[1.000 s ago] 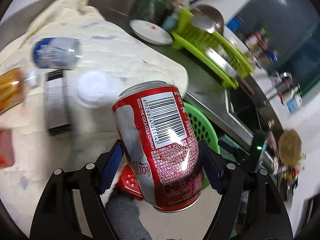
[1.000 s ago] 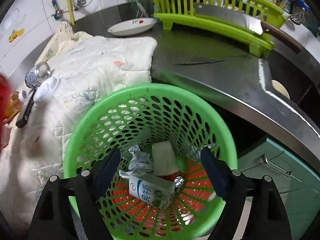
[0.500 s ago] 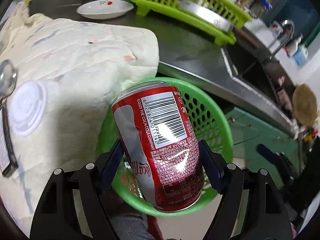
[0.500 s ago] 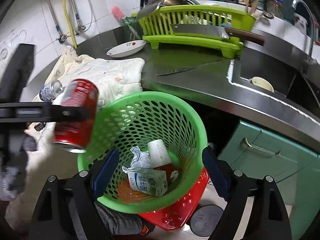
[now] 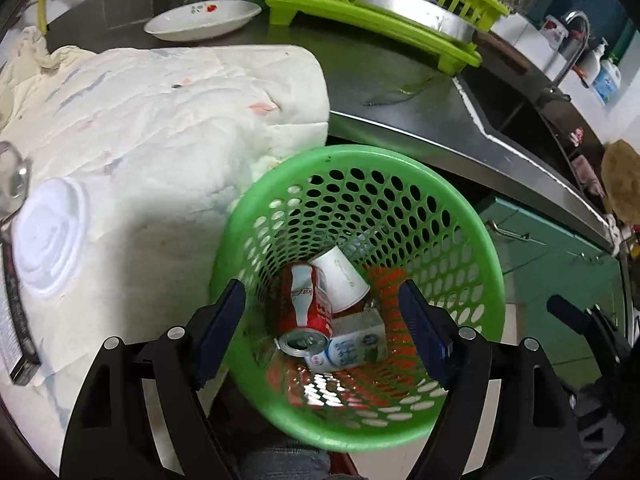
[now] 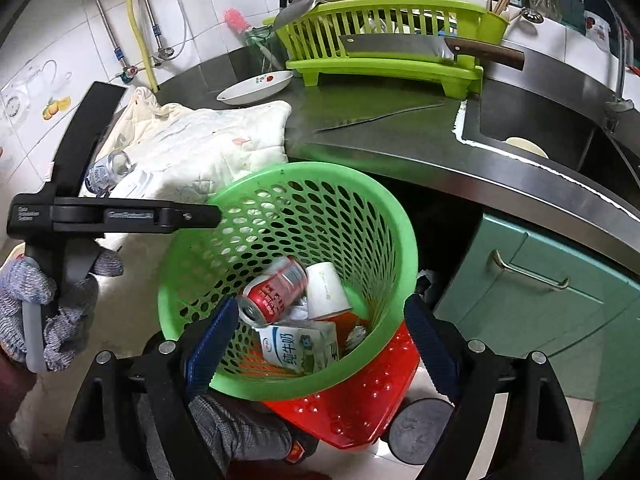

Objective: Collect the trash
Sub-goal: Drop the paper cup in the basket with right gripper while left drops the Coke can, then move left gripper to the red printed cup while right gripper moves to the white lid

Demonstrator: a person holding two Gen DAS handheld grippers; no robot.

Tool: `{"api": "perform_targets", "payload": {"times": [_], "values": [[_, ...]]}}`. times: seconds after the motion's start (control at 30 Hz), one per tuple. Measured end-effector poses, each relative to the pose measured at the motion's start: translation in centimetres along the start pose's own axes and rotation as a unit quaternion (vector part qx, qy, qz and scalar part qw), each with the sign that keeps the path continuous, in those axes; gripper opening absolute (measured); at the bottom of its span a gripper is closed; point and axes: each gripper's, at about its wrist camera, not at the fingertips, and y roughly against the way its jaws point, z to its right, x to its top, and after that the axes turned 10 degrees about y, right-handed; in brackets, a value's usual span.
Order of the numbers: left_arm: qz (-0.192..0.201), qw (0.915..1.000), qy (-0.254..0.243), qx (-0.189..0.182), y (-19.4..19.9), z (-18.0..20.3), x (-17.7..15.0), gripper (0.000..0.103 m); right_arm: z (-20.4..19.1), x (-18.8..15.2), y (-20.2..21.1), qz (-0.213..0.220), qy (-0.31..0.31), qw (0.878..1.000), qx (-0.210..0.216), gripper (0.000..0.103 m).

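**Three pieces of trash at the bottom of the green basket**

One red can [image 5: 305, 300] lies on its side inside the green basket [image 5: 472, 236], touching a white paper cup [image 5: 340, 280] at its 2 o'clock and a milk carton [image 5: 352, 350] at its 5 o'clock. The left gripper [image 5: 320, 328] hangs over the basket, its jaws opening with nothing pressed between the pads. The right gripper [image 6: 320, 336] is released too, spread wide and empty above the rim. At 10 o'clock from the basket, a white lid [image 5: 50, 236] rests on the cream quilt [image 5: 160, 112].
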Motion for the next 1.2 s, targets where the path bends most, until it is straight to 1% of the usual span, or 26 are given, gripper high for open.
{"api": "perform_targets", "payload": {"times": [0.23,0.33,0.53,0.8,0.9,1.0,1.07,1.2], "values": [[0.028,0.9994,0.014,-0.012,5.1,-3.1,-1.8,0.078,-2.0,1.0,0.7,0.015,0.009,1.000,0.016,0.083],[0.050,0.9986,0.019,0.002,7.3,-4.7,-2.8,0.078,-3.5,1.8,1.0,0.021,0.016,0.999,0.024,0.083],[0.074,0.9961,0.043,0.019,11.4,-8.7,-4.6,0.078,-6.9,3.5,0.6,0.025,0.041,0.998,0.042,0.083],[0.103,0.9914,0.056,0.057,16.4,-14.3,-6.9,0.078,-12.3,5.8,-0.9,0.022,0.074,0.995,0.070,0.083],[0.124,0.9865,0.075,0.076,18.7,-16.9,-7.6,0.078,-14.3,6.5,-1.6,0.019,0.085,0.992,0.087,0.083],[0.149,0.9791,0.105,0.090,21.2,-19.7,-8.5,0.078,-16.4,7.1,-2.2,0.016,0.105,0.990,0.097,0.083],[0.171,0.9720,0.123,0.104,23.0,-21.6,-9.1,0.078,-17.5,7.5,-2.7,0.013,0.114,0.988,0.104,0.083],[0.192,0.9646,0.132,0.123,25.4,-24.0,-9.7,0.078,-19.5,8.2,-3.7,0.008,0.129,0.985,0.116,0.083]]}}
